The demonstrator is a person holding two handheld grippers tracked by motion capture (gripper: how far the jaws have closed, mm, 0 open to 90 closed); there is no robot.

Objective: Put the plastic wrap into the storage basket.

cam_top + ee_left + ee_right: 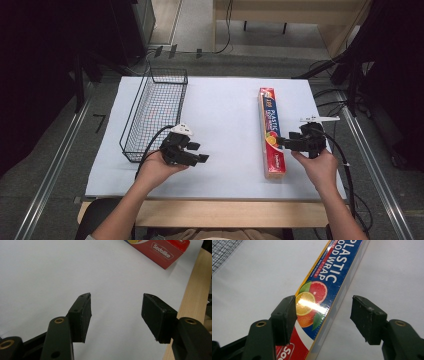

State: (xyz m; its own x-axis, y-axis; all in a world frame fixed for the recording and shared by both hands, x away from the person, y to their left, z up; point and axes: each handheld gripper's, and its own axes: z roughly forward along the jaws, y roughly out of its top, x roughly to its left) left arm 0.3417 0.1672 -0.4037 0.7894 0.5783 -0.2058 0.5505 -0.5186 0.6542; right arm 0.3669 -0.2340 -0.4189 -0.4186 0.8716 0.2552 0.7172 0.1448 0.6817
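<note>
Right gripper [323, 315] straddles the plastic wrap box [271, 131], jaws apart, no grasp yet. Left gripper [116, 315] released, empty. Box not lifted off bench [220, 105]; wire basket [155, 112] empty.

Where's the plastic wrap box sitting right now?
In the high view, the plastic wrap box lies lengthwise on the right half of the white table, just left of the right hand-held gripper and well right of the wire basket.

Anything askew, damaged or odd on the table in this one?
Nothing stands out. The plastic wrap box lies flat and intact on the white table, the wire basket sits upright at the left. The right gripper has its jaws apart astride the box; the left gripper has nothing between its jaws.
</note>
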